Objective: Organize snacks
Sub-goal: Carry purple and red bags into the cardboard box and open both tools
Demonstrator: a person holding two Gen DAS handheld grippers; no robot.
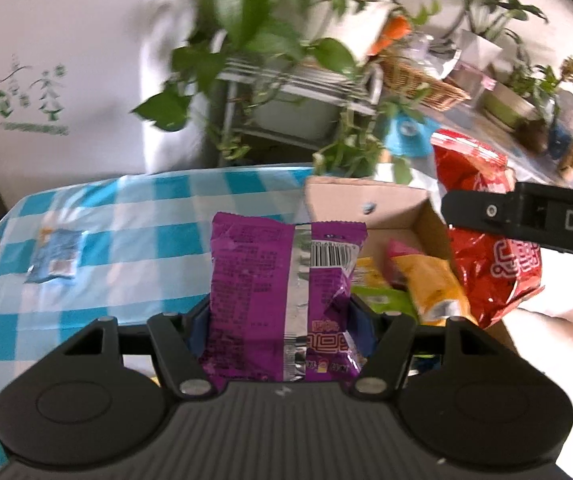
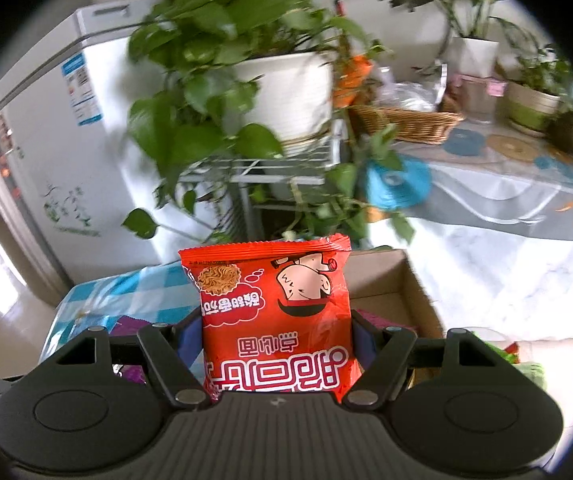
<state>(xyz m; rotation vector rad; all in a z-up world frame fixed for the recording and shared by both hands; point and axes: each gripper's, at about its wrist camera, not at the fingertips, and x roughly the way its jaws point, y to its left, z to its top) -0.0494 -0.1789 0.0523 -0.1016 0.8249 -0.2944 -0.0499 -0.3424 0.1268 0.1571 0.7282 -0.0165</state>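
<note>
Evidently both hands carry a snack at once, which suits sorting into the cardboard box point(image 1: 402, 216). The left gripper point(image 1: 280, 320) is closed around a purple packet point(image 1: 282, 292), pinched low so it stands upright with its barcode seam facing the camera, raised above the checked surface point(image 1: 134, 220) beside the box. The right gripper point(image 2: 276, 344) clamps a red noodle packet point(image 2: 274, 312) the same way, print upside down, held above the box's near edge. Inside the box lie a yellow packet point(image 1: 434, 284) and a green packet point(image 1: 382, 300), so filling looks under way. A small blue packet point(image 1: 56, 256) lies alone on the surface, well apart, likely awaiting collection.
</note>
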